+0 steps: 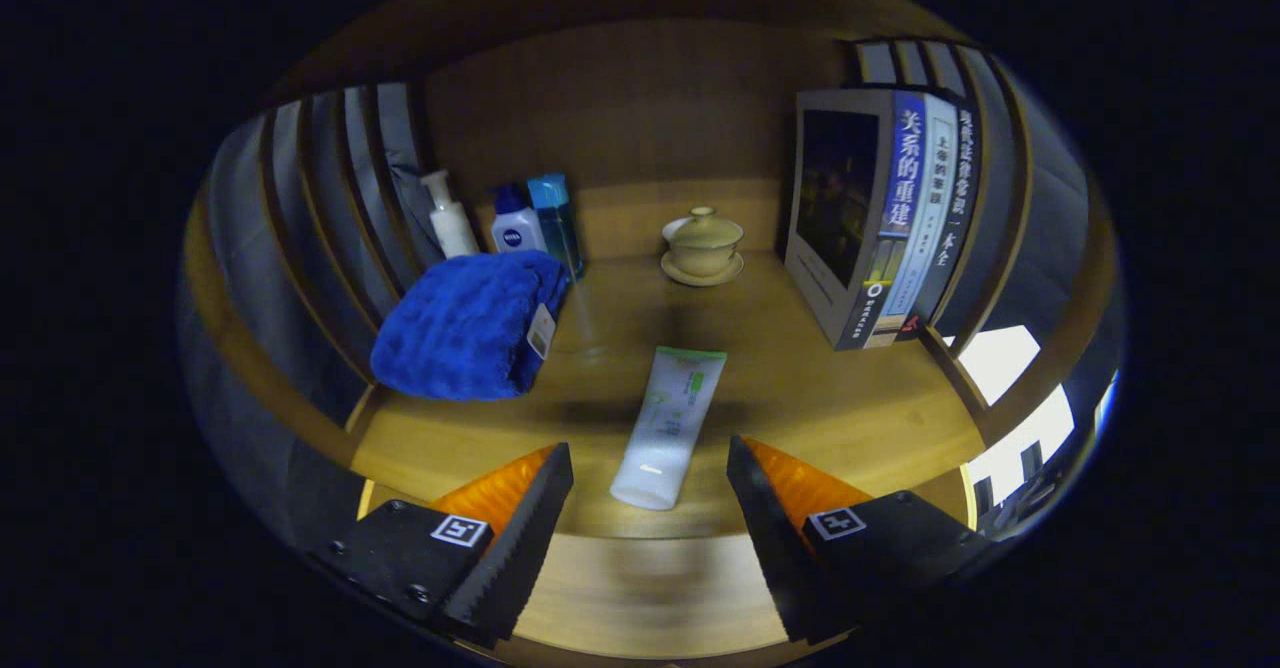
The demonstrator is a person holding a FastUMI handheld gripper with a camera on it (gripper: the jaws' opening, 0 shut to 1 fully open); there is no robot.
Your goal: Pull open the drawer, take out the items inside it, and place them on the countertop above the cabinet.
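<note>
Between the spread, empty fingers (650, 508) lies a tube (668, 426) on the countertop (800, 398).

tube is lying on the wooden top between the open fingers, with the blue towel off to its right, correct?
Not quite: in the gripper view the blue towel lies to the left of the tube, not the right. The rest holds: the tube lies on the wooden top, between the open gripper fingers.

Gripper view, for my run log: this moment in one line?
gripper: open | tube: lying on countertop, between fingers | not gripped
</note>
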